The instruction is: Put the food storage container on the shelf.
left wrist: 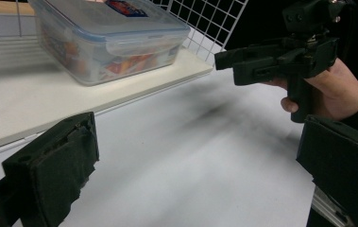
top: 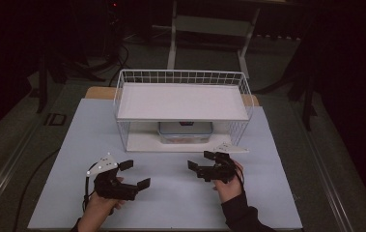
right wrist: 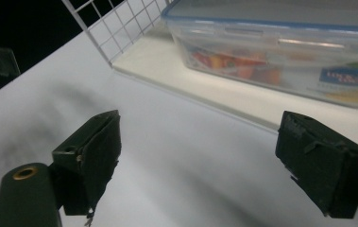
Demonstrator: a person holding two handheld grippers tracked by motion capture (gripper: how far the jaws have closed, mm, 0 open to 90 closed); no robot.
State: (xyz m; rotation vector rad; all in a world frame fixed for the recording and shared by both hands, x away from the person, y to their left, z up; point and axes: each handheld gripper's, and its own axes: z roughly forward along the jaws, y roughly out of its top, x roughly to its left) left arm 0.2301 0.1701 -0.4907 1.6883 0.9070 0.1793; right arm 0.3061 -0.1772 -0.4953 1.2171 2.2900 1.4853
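A clear plastic box with a blue lid [top: 185, 130] stands on the lower shelf of a white wire rack [top: 180, 101]; colourful contents show through its wall. In front of the rack's left half, my left gripper [top: 135, 174] rests low over the white table top, jaws wide apart and nothing between them. My right gripper [top: 201, 160] sits just before the rack's right front corner, also open and empty. The left gripper view has its own jaws [left wrist: 195, 165] framing the box [left wrist: 110, 33] and the right gripper [left wrist: 280, 56] in a hand. The right gripper view looks past its own jaws [right wrist: 198, 161] at the box [right wrist: 280, 42].
The rack's upper shelf [top: 183, 96] is a bare white board with a wire rim. The white table top [top: 171, 203] ends in a wooden edge behind the rack. Dark floor, cables and a metal stand [top: 209, 29] lie beyond.
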